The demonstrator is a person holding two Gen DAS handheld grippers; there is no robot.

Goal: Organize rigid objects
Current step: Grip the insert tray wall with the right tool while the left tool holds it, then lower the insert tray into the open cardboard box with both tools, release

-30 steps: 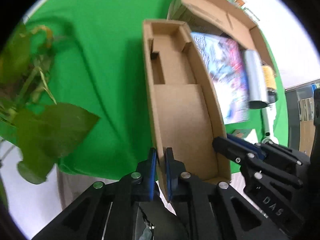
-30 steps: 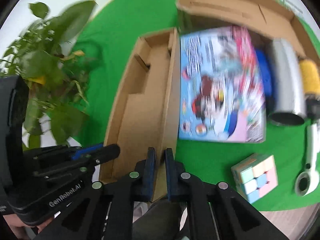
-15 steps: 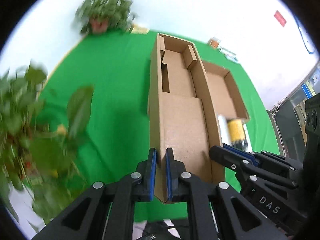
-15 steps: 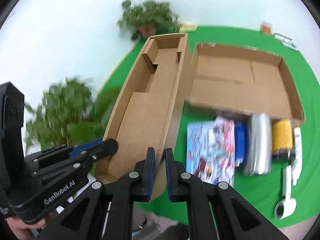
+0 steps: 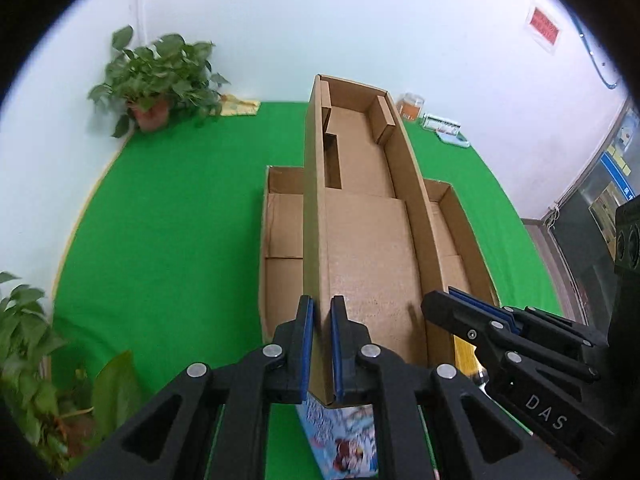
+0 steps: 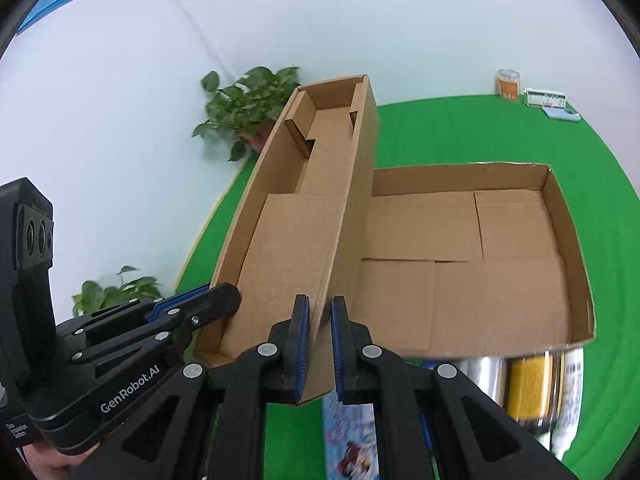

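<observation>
A long narrow cardboard tray (image 5: 360, 232) is held in the air over the green table. My left gripper (image 5: 320, 320) is shut on its left wall. My right gripper (image 6: 318, 320) is shut on its right wall (image 6: 352, 208). Each gripper shows in the other's view: the right gripper (image 5: 452, 304) at the tray's right wall, the left gripper (image 6: 216, 292) at its left wall. Below the tray lies a wide open cardboard box (image 6: 480, 248), empty inside. A colourful picture box (image 6: 352, 440) lies under the grippers.
A silver cylinder (image 6: 484, 376), a yellow roll (image 6: 528, 380) and a white item lie in front of the wide box. Potted plants (image 5: 156, 80) stand at the table's far left and near left (image 5: 24, 344). An orange jar (image 6: 507, 84) and small packets sit at the far edge.
Both grippers have lifted and tilted the tray up, so the views now look across the table at the wall. The tray has moved over the wide box.
</observation>
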